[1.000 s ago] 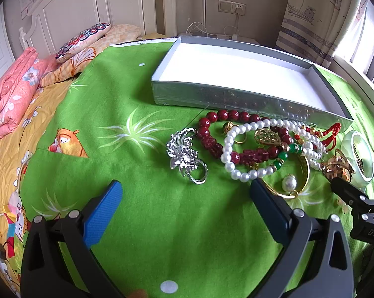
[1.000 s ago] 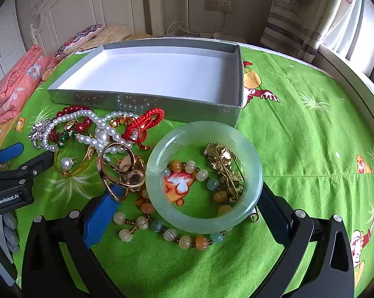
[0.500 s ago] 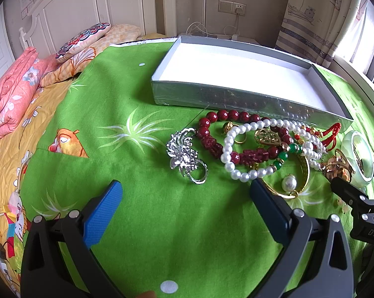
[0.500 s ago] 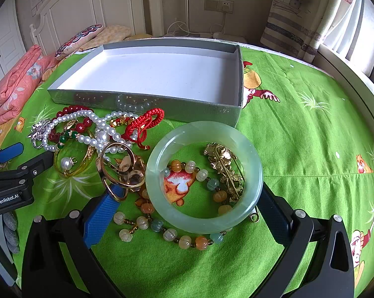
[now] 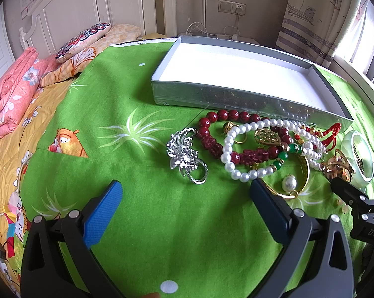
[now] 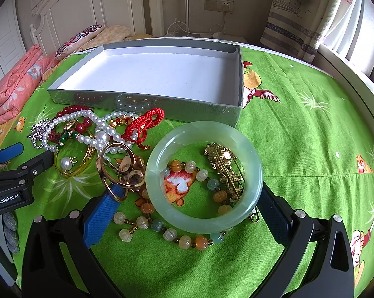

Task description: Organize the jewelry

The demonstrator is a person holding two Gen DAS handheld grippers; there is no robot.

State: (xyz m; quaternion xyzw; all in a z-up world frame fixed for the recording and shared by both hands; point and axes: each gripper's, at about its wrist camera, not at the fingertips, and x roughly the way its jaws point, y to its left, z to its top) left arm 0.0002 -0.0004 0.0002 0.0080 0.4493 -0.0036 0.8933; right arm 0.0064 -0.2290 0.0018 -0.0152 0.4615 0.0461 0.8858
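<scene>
A heap of jewelry lies on the green cloth before an empty silver tray (image 5: 236,99) (image 6: 147,101). My left gripper (image 5: 185,198) is open and empty, just short of a silver brooch (image 5: 185,156), a pearl bracelet (image 5: 239,154) and a dark red bead bracelet (image 5: 211,139). My right gripper (image 6: 187,211) is open around a pale green jade bangle (image 6: 204,223), which lies flat over a coloured bead bracelet (image 6: 184,241) and a gold leaf brooch (image 6: 224,166). A red cord knot (image 6: 144,124) and gold rings (image 6: 122,166) lie to its left.
The cloth covers a bed with pink folded bedding (image 5: 10,99) and a pillow (image 5: 82,39) at the far left. A white headboard, a wall socket and curtains stand behind. The left gripper shows in the right wrist view (image 6: 13,173).
</scene>
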